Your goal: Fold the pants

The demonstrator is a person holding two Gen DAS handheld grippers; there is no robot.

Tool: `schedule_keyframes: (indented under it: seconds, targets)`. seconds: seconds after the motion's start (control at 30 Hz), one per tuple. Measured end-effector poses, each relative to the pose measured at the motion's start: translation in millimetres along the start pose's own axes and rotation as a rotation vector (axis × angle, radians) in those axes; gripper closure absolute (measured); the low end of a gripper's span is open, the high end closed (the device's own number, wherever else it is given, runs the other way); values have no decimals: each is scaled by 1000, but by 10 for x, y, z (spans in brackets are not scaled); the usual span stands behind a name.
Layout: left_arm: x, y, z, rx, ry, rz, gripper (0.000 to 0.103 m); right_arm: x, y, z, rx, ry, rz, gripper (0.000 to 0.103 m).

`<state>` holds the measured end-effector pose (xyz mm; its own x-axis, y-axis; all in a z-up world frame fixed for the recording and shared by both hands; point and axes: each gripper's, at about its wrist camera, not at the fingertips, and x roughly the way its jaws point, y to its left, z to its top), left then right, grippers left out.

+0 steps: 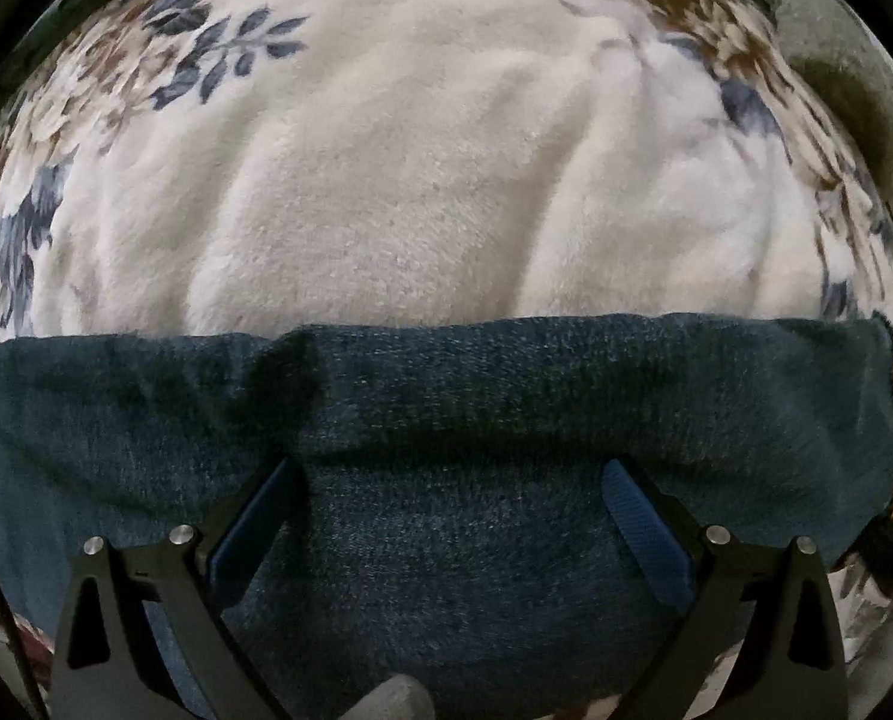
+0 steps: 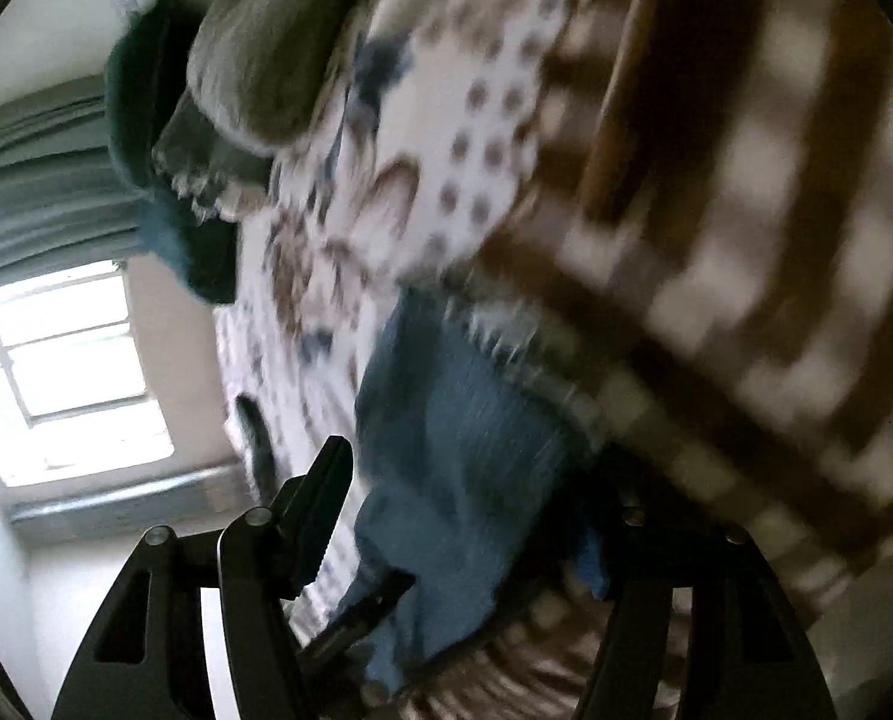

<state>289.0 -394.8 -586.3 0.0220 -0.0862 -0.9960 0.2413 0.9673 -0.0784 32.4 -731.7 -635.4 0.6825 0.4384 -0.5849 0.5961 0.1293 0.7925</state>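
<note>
The dark blue denim pants (image 1: 446,420) lie flat on a cream floral blanket (image 1: 416,168), filling the lower half of the left wrist view; their far edge runs straight across. My left gripper (image 1: 452,474) is open, fingers spread just above or on the denim, holding nothing. The right wrist view is blurred and tilted. It shows the pants (image 2: 464,456) as a blue folded bundle on the blanket (image 2: 326,312). My right gripper (image 2: 476,486) is open close in front of that bundle; its right finger is mostly hidden behind cloth.
A grey-green cushion (image 1: 836,60) lies at the blanket's far right, also in the right wrist view (image 2: 266,48). A brown-and-white checked cloth (image 2: 716,240) and a dotted cloth (image 2: 488,120) lie beside the pants. A bright window (image 2: 74,372) and curtain are at the left.
</note>
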Motion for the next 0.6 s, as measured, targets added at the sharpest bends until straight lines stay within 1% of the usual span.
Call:
schedule_keyframes:
  seconds: [0.07, 0.13, 0.17, 0.2, 0.23, 0.3, 0.33, 0.4, 0.47, 0.5, 0.6]
  targets:
    - [10, 4, 17, 3, 2, -1, 0, 158, -43, -46, 11, 32, 13, 35]
    - [5, -6, 25, 5, 4, -1, 0, 269, -42, -65, 13, 13, 26, 35]
    - [-16, 34, 54, 2, 2, -9, 0, 306, -34, -64, 17, -3, 41, 38]
    - [-98, 65, 21, -3, 0, -17, 0, 349, -1, -62, 16, -26, 57, 62]
    - [-166, 130, -19, -10, -3, -28, 0, 405, 43, -50, 3, -36, 51, 95]
    - [-233, 254, -52, -39, -11, -58, 0, 401, 124, -63, -43, -61, 49, 95]
    - [-250, 283, -62, -48, -11, -64, 0, 374, 165, -75, -73, -85, 15, 95]
    - [-290, 364, -63, -60, -16, -66, 0, 301, 101, -83, -44, -127, -6, 96]
    - [-338, 431, -57, -62, -20, -63, 0, 235, -111, -67, 43, -160, 27, 97]
    - [-374, 479, -53, -65, -24, -58, 0, 238, -167, -79, 56, -173, 22, 97]
    - [-493, 652, -30, -76, -45, -37, 0, 291, -127, -86, 19, -151, 33, 95]
